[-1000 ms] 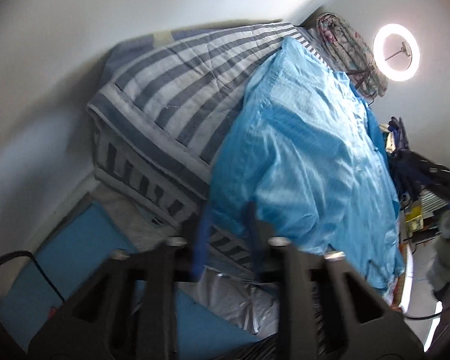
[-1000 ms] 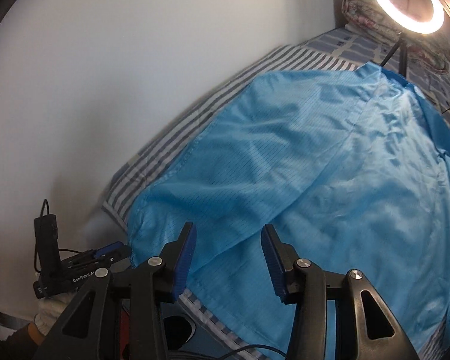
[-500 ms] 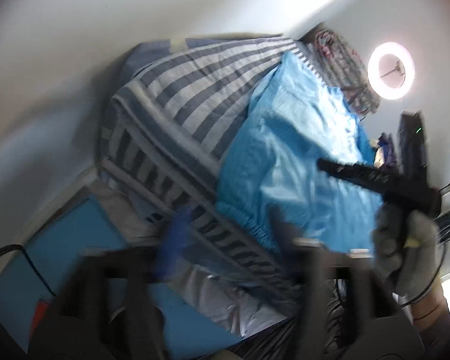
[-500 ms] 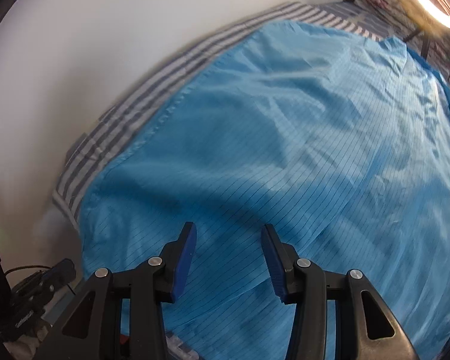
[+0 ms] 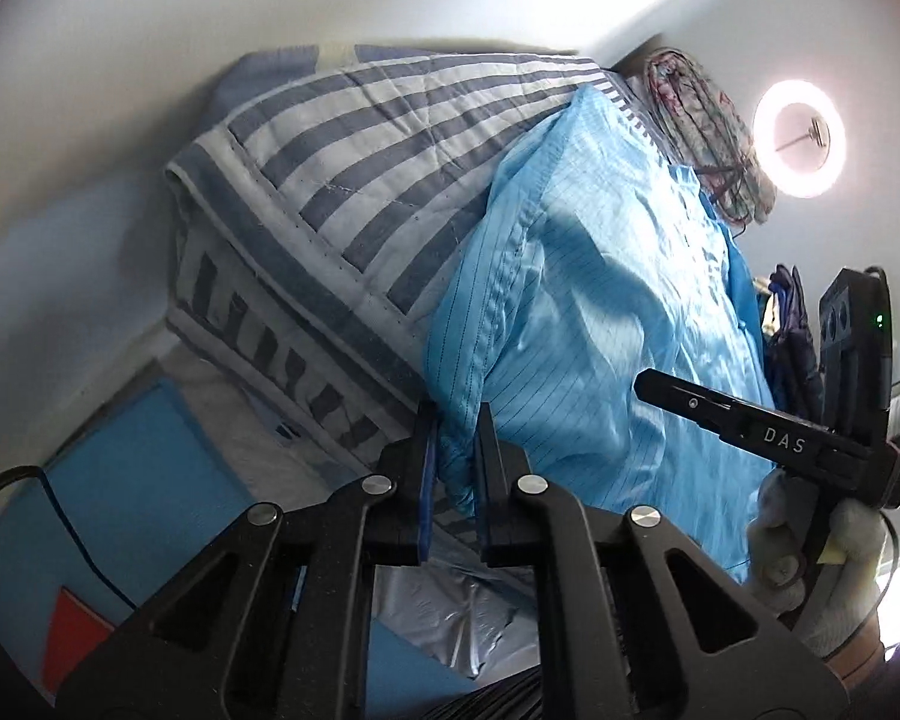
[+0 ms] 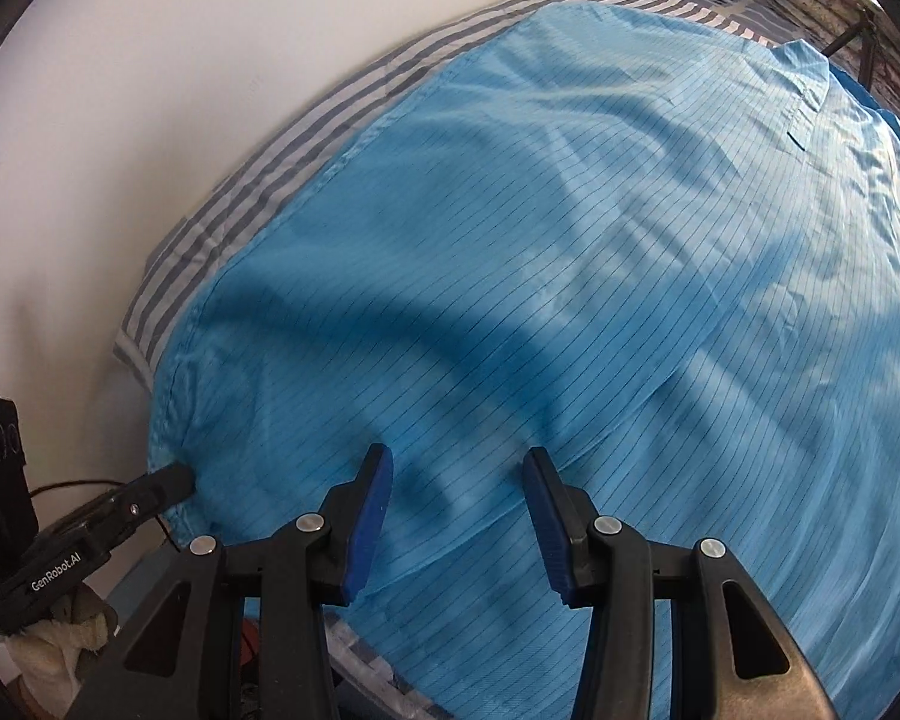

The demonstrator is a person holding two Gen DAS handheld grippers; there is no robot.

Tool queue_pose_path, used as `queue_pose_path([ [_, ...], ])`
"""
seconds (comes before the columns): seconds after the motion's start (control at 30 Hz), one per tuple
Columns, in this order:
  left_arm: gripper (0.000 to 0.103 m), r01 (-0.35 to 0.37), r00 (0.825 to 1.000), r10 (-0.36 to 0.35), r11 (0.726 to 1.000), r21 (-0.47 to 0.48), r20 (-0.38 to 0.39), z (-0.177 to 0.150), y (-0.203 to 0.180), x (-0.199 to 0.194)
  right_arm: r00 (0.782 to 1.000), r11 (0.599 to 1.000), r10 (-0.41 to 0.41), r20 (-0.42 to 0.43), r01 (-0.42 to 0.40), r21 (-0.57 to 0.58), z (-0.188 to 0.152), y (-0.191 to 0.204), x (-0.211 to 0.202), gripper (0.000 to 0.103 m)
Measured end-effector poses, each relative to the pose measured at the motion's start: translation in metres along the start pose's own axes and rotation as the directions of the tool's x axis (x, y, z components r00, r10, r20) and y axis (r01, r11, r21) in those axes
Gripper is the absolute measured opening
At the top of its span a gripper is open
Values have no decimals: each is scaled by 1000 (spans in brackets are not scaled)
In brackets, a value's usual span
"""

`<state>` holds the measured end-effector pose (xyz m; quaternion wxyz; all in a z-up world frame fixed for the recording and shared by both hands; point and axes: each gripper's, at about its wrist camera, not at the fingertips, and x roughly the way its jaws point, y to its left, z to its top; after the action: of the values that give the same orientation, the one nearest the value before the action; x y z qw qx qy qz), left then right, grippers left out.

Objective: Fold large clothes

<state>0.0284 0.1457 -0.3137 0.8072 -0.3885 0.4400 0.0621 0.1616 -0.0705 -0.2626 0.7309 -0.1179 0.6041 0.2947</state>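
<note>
- The left gripper (image 5: 455, 420) is closing; its fingers pinch the blue shirt's (image 5: 600, 300) corner at 6 o'clock.
- The right gripper (image 6: 456, 468) hangs half open over the shirt on the striped bed (image 5: 360, 138), holding nothing.

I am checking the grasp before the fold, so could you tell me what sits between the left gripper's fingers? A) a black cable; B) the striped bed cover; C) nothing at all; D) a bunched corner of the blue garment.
D: the left gripper is closing its blue-padded fingers around a bunched corner of the blue garment, which hangs off the bed's edge.
</note>
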Motion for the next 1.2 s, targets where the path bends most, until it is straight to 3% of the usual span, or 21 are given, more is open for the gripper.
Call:
queue_pose_path([
  [0.13, 8, -26, 999, 26, 1000, 15, 18, -1, 3, -4, 999, 1000, -16, 42, 17, -20, -3, 5, -14, 47],
  [0.27, 8, -18, 999, 16, 999, 39, 33, 0, 2, -11, 996, 999, -12, 93, 9, 33, 4, 0, -23, 47],
  [0.3, 18, -31, 999, 29, 998, 50, 41, 0, 0, -14, 995, 999, -15, 96, 11, 44, 7, -1, -22, 47],
  [0.33, 37, -48, 998, 46, 997, 53, 43, 1, 1, -16, 995, 999, -15, 95, 10, 51, 9, -2, -21, 47],
  [0.37, 44, -72, 996, 69, 996, 48, 60, 3, 1, -21, 996, 998, -6, 89, 1, 59, 12, -3, -17, 47],
  [0.43, 49, -76, 990, 70, 996, 42, 119, 8, 3, -33, 998, 997, 2, 68, -7, 77, 17, -4, -8, 47],
  [0.53, 50, -50, 991, 44, 998, 44, 126, 22, 6, -38, 999, 997, -22, 38, 19, 69, 22, -2, 7, 47],
  [0.7, 50, -38, 997, 31, 996, 83, 77, 51, -6, -15, 999, 999, -19, 28, 18, 37, 26, 3, 6, 54],
  [0.83, 50, -52, 998, 48, 991, 124, 39, 68, -18, 8, 990, 993, 56, 132, -69, 96, 30, -6, -20, 53],
  [0.9, 50, -45, 999, 44, 992, 115, 13, 75, -20, 18, 985, 986, 61, 163, -85, 147, 36, -13, -24, 36],
  [0.93, 50, -39, 999, 38, 993, 108, 3, 76, -20, 22, 984, 982, 62, 168, -90, 168, 39, -17, -22, 33],
  [1.1, 50, -29, 1000, 30, 994, 108, -9, 81, -22, 34, 990, 980, 85, 109, -103, 171, 46, -13, 7, 33],
  [1.17, 41, -35, 999, 36, 993, 114, -7, 82, -24, 38, 989, 982, 82, 121, -101, 158, 47, -12, 11, 34],
  [1.2, 17, -32, 999, 34, 993, 115, -13, 82, -25, 40, 988, 980, 94, 119, -112, 162, 46, -12, 11, 38],
])
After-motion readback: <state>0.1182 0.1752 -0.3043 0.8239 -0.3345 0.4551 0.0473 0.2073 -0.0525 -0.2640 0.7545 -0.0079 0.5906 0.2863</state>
